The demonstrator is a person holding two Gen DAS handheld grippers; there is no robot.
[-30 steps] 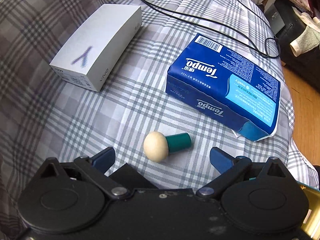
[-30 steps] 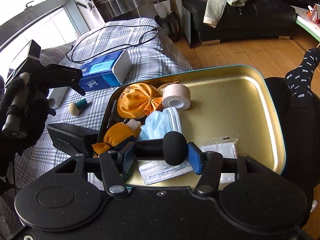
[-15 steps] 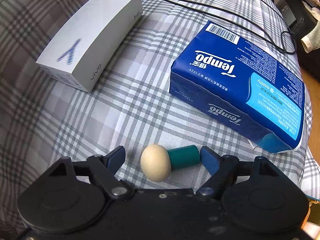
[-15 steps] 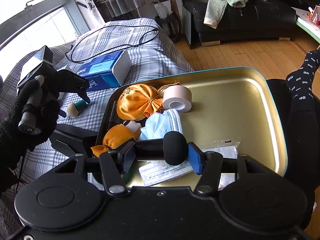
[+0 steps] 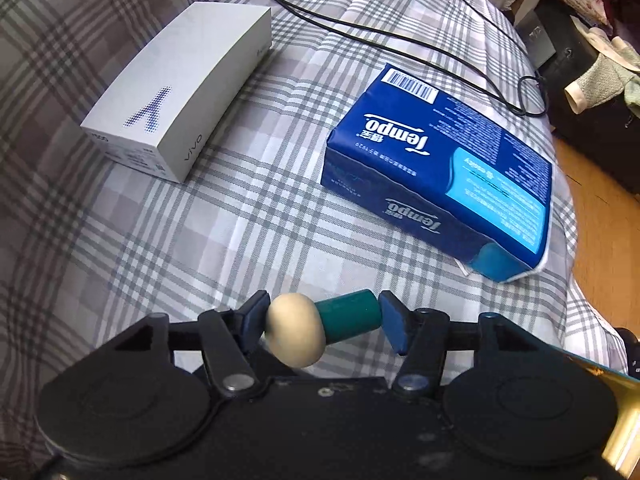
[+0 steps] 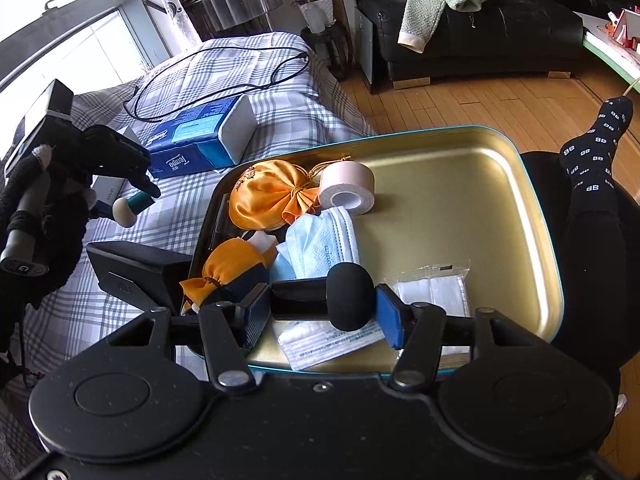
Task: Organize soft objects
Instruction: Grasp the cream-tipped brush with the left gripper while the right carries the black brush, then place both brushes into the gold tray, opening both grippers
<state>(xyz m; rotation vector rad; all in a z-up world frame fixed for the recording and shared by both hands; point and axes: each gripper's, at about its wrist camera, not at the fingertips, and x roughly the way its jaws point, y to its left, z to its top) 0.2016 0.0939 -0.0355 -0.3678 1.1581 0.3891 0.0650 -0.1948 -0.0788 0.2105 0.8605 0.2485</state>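
My left gripper (image 5: 322, 322) is shut on a small mushroom-shaped toy (image 5: 320, 322) with a cream cap and a green stem, held end to end just above the plaid bedspread; it also shows in the right wrist view (image 6: 130, 206). My right gripper (image 6: 320, 306) is shut on a black microphone with a foam head (image 6: 348, 296), held over the near edge of a gold tray (image 6: 480, 184). The tray holds an orange pouch (image 6: 268, 194), a second orange pouch (image 6: 228, 264), a blue face mask (image 6: 316, 240), a tape roll (image 6: 346, 188) and packets (image 6: 432, 290).
A blue Tempo tissue pack (image 5: 436, 172) and a white vivo box (image 5: 180, 88) lie on the bed beyond the left gripper, with a black cable (image 5: 400, 36) behind them. A black box (image 6: 136, 276) sits left of the tray. My leg (image 6: 592, 192) is at the right.
My left gripper came down around the mushroom toy and closed on its two ends, lifting it slightly. My right gripper stayed still with the microphone.
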